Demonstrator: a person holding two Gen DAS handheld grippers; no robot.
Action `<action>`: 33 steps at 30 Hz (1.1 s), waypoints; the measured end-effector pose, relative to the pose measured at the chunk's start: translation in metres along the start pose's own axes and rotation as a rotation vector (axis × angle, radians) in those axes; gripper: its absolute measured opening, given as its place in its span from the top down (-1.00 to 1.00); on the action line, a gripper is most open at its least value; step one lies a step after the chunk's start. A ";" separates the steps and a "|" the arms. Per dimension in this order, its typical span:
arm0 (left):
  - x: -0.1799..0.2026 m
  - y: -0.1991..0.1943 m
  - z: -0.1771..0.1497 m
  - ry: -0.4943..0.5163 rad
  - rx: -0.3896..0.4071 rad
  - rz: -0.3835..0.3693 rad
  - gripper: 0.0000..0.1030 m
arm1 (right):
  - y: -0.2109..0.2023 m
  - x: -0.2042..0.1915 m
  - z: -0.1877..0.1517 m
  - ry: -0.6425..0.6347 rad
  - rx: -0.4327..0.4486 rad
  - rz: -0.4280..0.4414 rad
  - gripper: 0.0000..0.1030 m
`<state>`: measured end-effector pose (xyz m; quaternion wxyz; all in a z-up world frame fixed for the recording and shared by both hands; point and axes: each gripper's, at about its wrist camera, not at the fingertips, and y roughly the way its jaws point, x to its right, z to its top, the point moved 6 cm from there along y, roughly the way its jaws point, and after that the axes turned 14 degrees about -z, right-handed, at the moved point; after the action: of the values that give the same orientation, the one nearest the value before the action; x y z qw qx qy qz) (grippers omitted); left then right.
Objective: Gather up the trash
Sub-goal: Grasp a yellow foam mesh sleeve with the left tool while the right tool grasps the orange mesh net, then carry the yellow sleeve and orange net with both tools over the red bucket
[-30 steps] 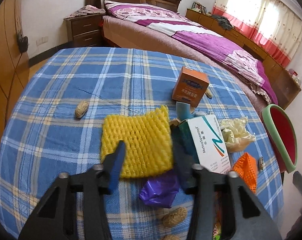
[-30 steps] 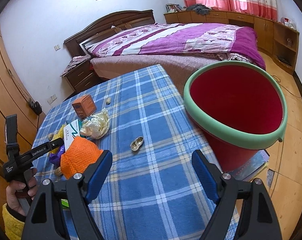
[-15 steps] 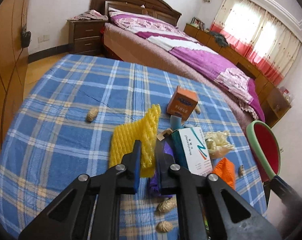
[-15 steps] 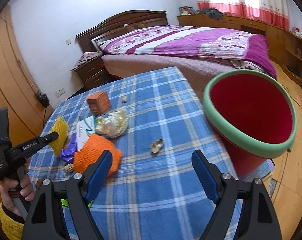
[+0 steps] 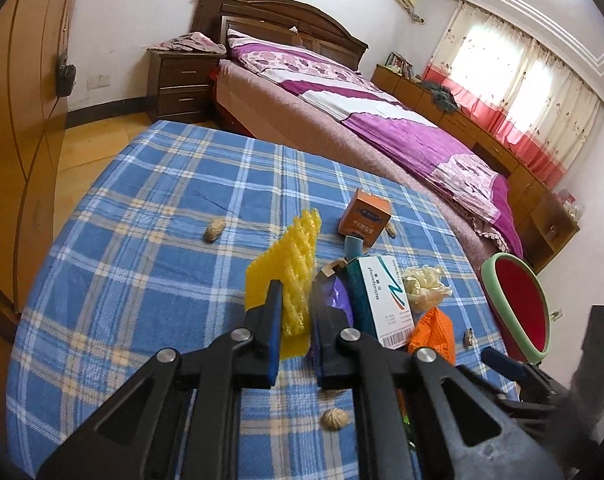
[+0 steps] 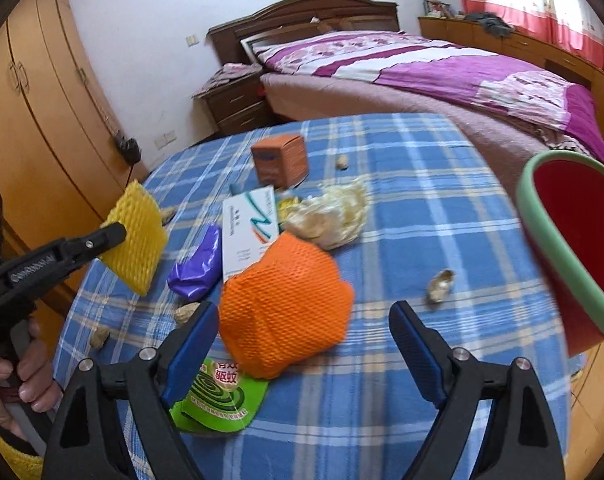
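Yellow foam net (image 6: 136,236), pinched in my left claw (image 5: 295,322), hangs clear of the checked bench (image 5: 150,216), above the trash heap. My right claw (image 6: 302,340) stands wide, its jaws having just opened further, nothing between them but the orange foam net (image 6: 284,306) lying below. Beside it: a purple wrapper (image 6: 196,264), a white carton (image 6: 248,232), what looks like crumpled plastic (image 6: 334,216). A red bin (image 6: 578,240) waits at the bench's edge.

Window daylight, fisheye edges, right view blurred
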<state>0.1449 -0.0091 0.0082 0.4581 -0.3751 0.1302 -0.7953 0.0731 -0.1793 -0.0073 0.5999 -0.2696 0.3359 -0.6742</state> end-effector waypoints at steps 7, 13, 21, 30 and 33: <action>0.004 -0.012 0.003 0.007 0.024 -0.010 0.77 | 0.012 -0.007 -0.006 0.000 -0.032 0.015 -0.41; 0.016 -0.011 -0.002 0.026 0.013 -0.027 0.77 | 0.016 -0.003 -0.011 0.008 -0.066 0.040 0.33; 0.038 -0.009 -0.004 0.065 0.003 -0.050 0.77 | -0.003 0.015 -0.008 0.061 -0.017 0.062 0.69; 0.070 -0.005 -0.007 0.111 -0.013 -0.094 0.77 | -0.040 0.050 0.002 0.132 0.079 0.032 0.71; 0.085 -0.003 -0.008 0.133 -0.021 -0.115 0.77 | -0.050 0.065 0.005 0.160 0.103 0.015 0.71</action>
<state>0.1117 -0.0791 0.0447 0.3981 -0.3330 0.1470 -0.8420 0.0364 -0.2416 0.0320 0.5893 -0.1811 0.3495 -0.7055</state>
